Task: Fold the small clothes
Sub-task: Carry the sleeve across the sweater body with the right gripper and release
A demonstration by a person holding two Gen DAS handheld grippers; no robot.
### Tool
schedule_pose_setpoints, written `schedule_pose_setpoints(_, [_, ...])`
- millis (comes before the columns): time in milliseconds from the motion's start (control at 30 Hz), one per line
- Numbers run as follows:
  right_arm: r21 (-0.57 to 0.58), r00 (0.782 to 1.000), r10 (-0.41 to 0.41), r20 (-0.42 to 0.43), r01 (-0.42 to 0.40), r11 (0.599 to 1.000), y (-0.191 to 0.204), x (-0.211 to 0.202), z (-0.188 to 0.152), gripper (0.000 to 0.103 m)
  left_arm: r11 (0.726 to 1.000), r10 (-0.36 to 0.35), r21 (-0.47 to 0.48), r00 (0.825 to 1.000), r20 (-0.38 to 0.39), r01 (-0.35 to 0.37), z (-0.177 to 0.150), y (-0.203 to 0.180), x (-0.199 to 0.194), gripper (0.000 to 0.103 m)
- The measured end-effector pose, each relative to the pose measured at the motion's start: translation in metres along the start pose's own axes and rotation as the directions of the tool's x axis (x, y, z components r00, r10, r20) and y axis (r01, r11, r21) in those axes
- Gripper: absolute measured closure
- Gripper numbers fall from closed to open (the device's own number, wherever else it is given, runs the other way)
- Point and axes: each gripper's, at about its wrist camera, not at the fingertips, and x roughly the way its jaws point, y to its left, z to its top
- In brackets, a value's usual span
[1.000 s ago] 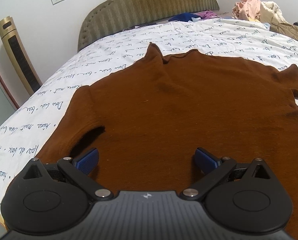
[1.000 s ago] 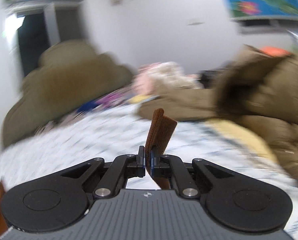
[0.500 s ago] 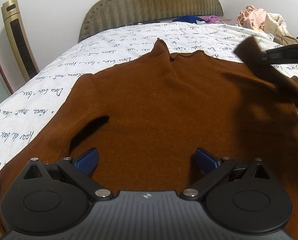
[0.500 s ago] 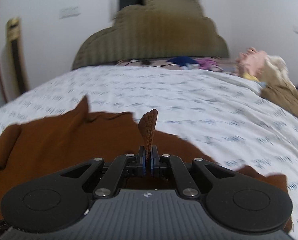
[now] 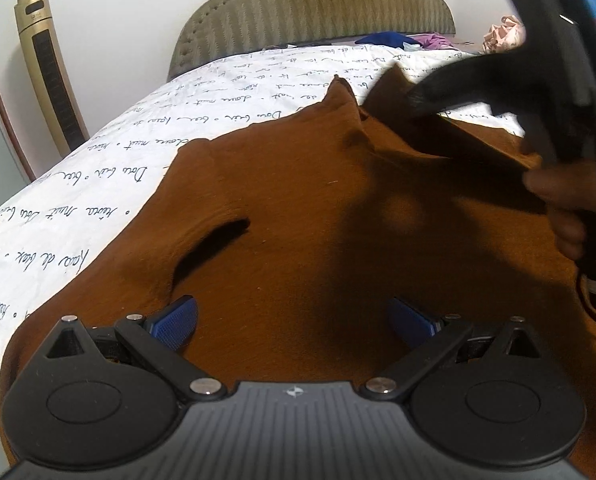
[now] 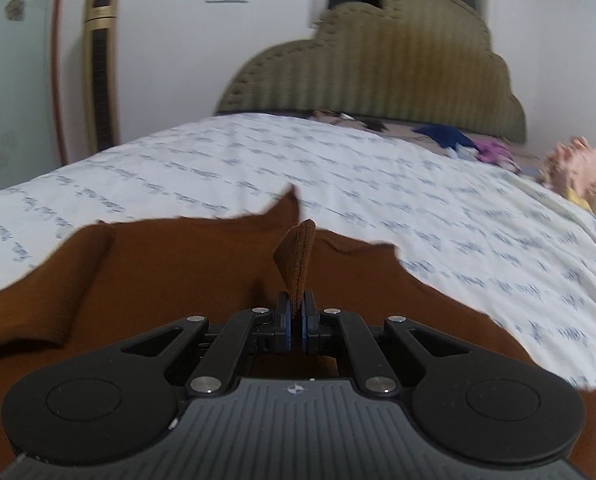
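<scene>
A brown sweater [image 5: 298, 208] lies spread on the bed, its collar toward the headboard. My left gripper [image 5: 294, 318] is open and empty, low over the sweater's lower body, its blue pads [image 5: 176, 316] wide apart. My right gripper [image 6: 294, 322] is shut on the end of the sweater's right sleeve [image 6: 298, 256], which sticks up between the pads. In the left wrist view the right gripper [image 5: 497, 80] carries that sleeve [image 5: 457, 136] over the sweater's chest. The sweater also shows in the right wrist view [image 6: 178, 272].
The bed has a white sheet with script print [image 5: 218, 92] and an olive padded headboard [image 5: 317, 4]. A gold tower fan [image 5: 50, 72] stands at the left wall. Loose clothes [image 6: 577, 168] lie piled at the far right of the bed.
My right gripper has carried the sleeve end leftward, from beyond the bed's right side to over the sweater's chest. The left gripper has stayed open and moved slightly closer over the sweater.
</scene>
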Motion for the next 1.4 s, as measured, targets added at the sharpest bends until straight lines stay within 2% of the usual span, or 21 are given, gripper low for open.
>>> schedule_pose_setpoints(333, [-0.12,0.993,0.112,0.033,-0.107,0.987,0.065,0.017,0.022,0.094,1.0,0.012,-0.028,1.0,-0.011,-0.012,-0.003,0.013,0.003,0.0])
schedule_pose_setpoints(633, [-0.11,0.99,0.143,0.012,-0.141,0.984,0.078,0.034,0.023,0.094,0.998,0.014,-0.055,1.0,-0.022,-0.016,-0.006,0.022,0.006,0.0])
schedule_pose_setpoints(800, [-0.11,0.98,0.199,0.016,-0.196,0.974,0.086,0.034,0.026,0.094,0.999,0.018,-0.05,1.0,-0.02,-0.019,-0.006,0.021,0.006,0.0])
schedule_pose_setpoints(933, [-0.143,0.971,0.238,-0.031,-0.24,0.96,0.097,0.04,0.023,0.093,0.998,0.015,-0.056,1.0,-0.026,-0.016,-0.006,0.023,0.008,0.0])
schedule_pose_setpoints(967, [-0.128,0.966,0.252,-0.053,-0.257,0.958,0.097,0.043,0.022,0.09,0.998,0.015,-0.056,1.0,-0.028,-0.016,-0.005,0.024,0.009,0.0])
schedule_pose_setpoints(1067, [-0.061,0.949,0.304,-0.088,-0.309,0.949,0.088,0.041,0.019,0.06,0.998,0.018,-0.055,0.999,-0.029,-0.02,-0.004,0.026,0.011,0.0])
schedule_pose_setpoints(1267, [0.023,0.949,0.315,-0.036,-0.314,0.949,0.052,0.003,0.019,0.058,0.998,0.02,-0.065,0.999,-0.031,-0.022,-0.005,0.026,0.009,0.0])
schedule_pose_setpoints(1333, [0.075,0.947,0.317,-0.059,-0.312,0.947,0.041,0.0,0.014,0.058,0.998,0.019,-0.062,0.999,-0.028,-0.02,-0.005,0.026,0.008,0.0])
schedule_pose_setpoints(1400, [0.091,0.941,0.318,-0.117,-0.308,0.947,0.038,0.007,0.006,0.057,0.998,0.022,-0.051,0.999,-0.026,-0.023,-0.005,0.025,0.007,0.0])
